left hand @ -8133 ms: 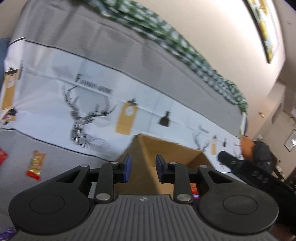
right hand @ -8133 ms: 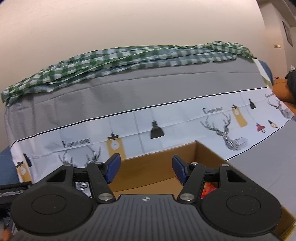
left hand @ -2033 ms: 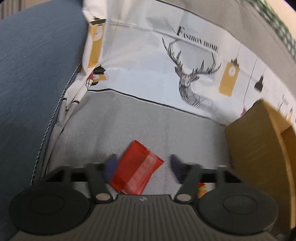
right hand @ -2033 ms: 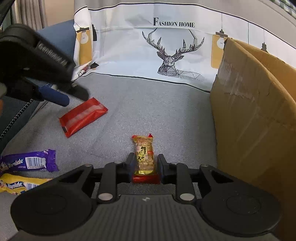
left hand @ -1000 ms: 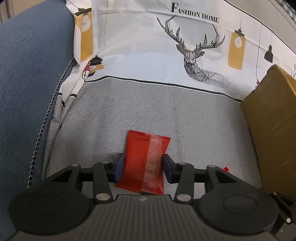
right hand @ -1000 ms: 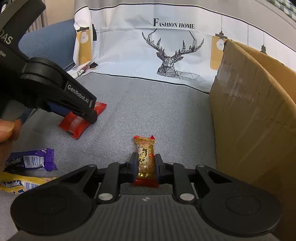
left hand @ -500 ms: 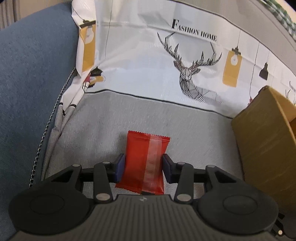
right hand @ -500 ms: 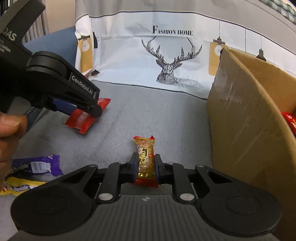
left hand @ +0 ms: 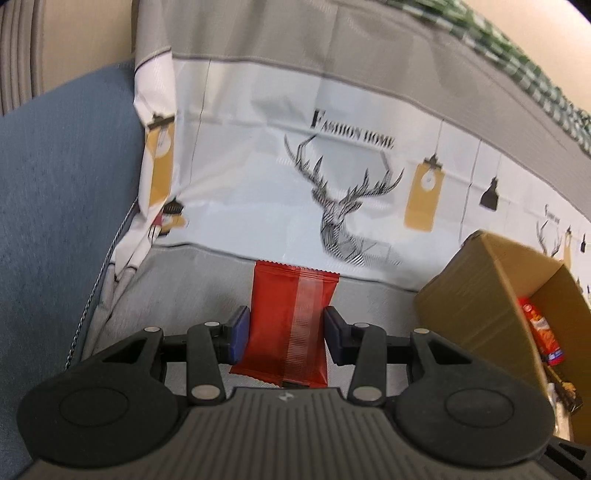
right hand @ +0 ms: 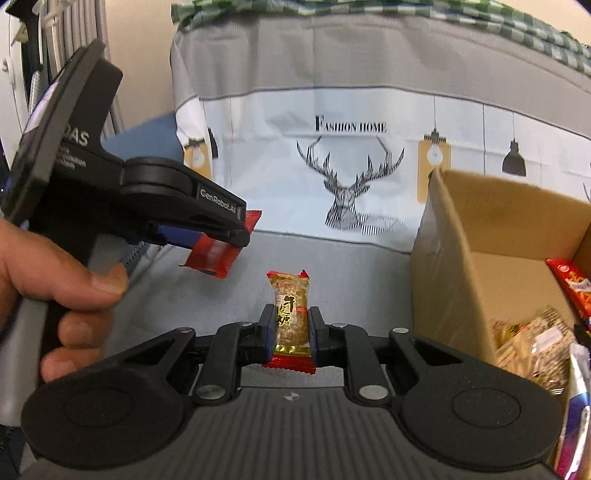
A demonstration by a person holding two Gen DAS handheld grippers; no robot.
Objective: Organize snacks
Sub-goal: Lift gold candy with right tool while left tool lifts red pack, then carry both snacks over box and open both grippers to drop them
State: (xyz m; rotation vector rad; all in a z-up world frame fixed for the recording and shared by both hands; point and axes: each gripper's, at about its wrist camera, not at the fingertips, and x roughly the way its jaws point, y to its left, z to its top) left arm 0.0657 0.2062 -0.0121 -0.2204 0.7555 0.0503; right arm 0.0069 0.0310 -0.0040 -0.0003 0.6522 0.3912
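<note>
My left gripper [left hand: 286, 330] is shut on a flat red snack packet [left hand: 291, 317] and holds it above the grey sofa seat. In the right wrist view the left gripper [right hand: 207, 232] shows at the left with the red packet [right hand: 218, 254] in it. My right gripper [right hand: 291, 328] is shut on a small gold and red candy [right hand: 291, 314], lifted off the seat. The open cardboard box [right hand: 480, 266] stands to the right and holds several snacks [right hand: 535, 339]. It also shows in the left wrist view [left hand: 480, 295].
A grey and white deer-print cover [right hand: 351, 166] drapes the sofa back. A blue cushion [left hand: 55, 221] lies to the left. A green checked cloth [right hand: 406, 11] lies along the sofa top. A person's hand [right hand: 55, 288] grips the left tool.
Both grippers have risen off the seat with their snacks and the views now look higher. The box interior has come into view on the right.
</note>
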